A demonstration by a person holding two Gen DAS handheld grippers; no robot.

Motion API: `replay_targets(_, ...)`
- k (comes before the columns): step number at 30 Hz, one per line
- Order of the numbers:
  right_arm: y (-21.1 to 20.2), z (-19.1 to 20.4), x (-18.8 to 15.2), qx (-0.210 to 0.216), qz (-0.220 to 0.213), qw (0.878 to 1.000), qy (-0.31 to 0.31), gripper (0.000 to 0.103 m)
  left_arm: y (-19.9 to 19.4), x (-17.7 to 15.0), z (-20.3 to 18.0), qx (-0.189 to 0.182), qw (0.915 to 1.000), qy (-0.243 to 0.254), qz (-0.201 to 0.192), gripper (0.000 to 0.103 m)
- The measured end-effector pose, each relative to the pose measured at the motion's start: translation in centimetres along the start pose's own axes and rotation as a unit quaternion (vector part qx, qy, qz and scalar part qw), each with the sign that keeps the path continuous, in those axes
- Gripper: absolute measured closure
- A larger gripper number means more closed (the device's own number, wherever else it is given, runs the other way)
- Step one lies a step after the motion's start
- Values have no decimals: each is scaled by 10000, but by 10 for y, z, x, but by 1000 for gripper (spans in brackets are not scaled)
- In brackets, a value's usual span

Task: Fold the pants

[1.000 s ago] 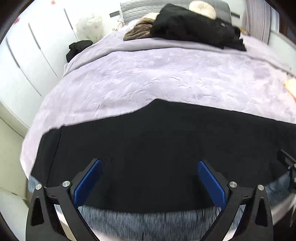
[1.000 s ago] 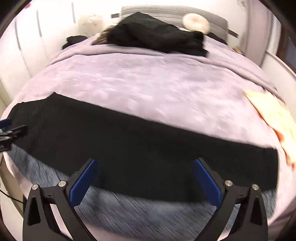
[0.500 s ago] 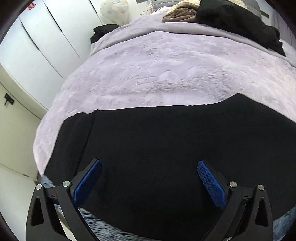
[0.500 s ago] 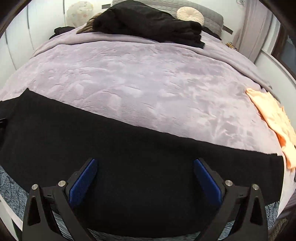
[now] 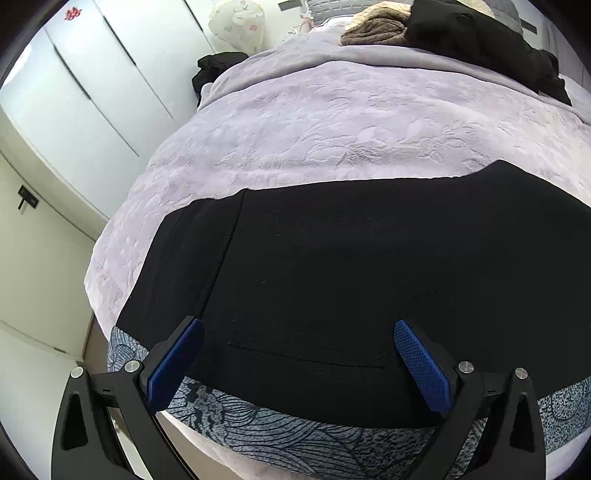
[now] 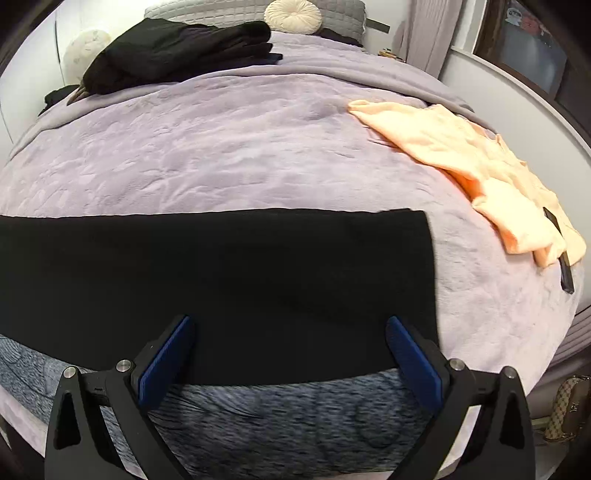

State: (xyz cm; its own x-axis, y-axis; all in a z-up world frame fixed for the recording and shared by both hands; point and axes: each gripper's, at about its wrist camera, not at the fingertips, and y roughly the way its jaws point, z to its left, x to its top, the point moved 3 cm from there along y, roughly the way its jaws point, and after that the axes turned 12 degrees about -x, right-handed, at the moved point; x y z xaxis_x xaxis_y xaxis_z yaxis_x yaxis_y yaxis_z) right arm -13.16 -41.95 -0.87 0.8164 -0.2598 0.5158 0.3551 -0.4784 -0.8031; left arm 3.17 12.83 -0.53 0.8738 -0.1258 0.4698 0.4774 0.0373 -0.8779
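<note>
Pants [image 5: 369,266] [image 6: 221,273]: black, plain fabric, laid flat in a long band lying crosswise ahead of both sets of jaws; near edge passes under them; one squared end just beyond the right jaws.

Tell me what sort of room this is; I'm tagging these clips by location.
Most likely a bedroom in a home: the long black pants lie across a wide bed with a lilac embossed plush blanket, a grey quilted headboard stands behind it, and tall white wardrobe doors line the wall.
</note>
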Motion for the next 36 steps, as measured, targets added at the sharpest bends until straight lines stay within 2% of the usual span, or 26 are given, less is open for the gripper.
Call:
replay_targets(2,1,-14,-4,-405,-62,9991,-87,0,0,-4,16,-460,9982,-367,68,0)
replay_targets(3,4,-24,-6,-298,-11,9995,32,0,2,-6,26,-787,9950,-592,139,0)
replay_targets(6,20,-63,-13,399,395,9950,832,0,5,-13,47,-1411,9839,-1081,172,0)
replay_targets(8,19,-89,-18,419,422,9906,1228,0,0,-12,48,-1442,9822,-1201,117,0)
replay_targets(11,-1,-107,-21,104,153,9916,1282,0,-17,-8,42,-1062,9854,-1331,-67,0)
replay_targets(12,-7,-110,-23,11,99,9918,1276,0,-23,-5,36,-1157,9847,-1295,-168,0)
replay_targets(14,-19,-105,-22,122,-30,9917,1276,0,-31,4,20,-1459,9819,-1164,-315,0)
replay_targets(15,-25,-98,-20,239,-105,9919,1246,0,-32,11,14,-1370,9841,-1069,-369,0)
replay_targets(18,-40,-60,-7,581,-335,9941,855,0,-16,32,12,-662,9930,-937,-279,0)
replay_targets(21,-46,-19,-1,504,-490,9972,266,0,18,40,49,-114,9906,-1358,101,0)
replay_targets(22,-47,-15,-5,417,-503,9977,184,0,34,34,73,190,9849,-1672,409,0)
replay_targets(25,-40,-35,-22,336,-329,9980,410,0,31,13,112,-165,9707,-2378,315,0)
replay_targets(27,-30,-64,-34,516,-103,9955,787,0,14,6,113,123,9729,-2296,259,0)
replay_targets(29,-28,-86,-47,802,-23,9910,1068,0,0,3,98,91,9760,-2166,193,0)
replay_targets(31,-31,-92,-57,1099,-60,9887,1018,0,-13,5,61,-255,9830,-1818,65,0)
replay_targets(33,-35,-90,-63,1227,-188,9889,822,0,-23,9,8,-566,9905,-1250,-10,0)
replay_targets(34,-38,-88,-65,1282,-290,9886,733,0,-28,10,-30,-776,9935,-838,-33,0)
replay_targets(36,-39,-86,-66,1373,-462,9873,645,2,-36,12,-91,-1113,9936,-213,-13,0)
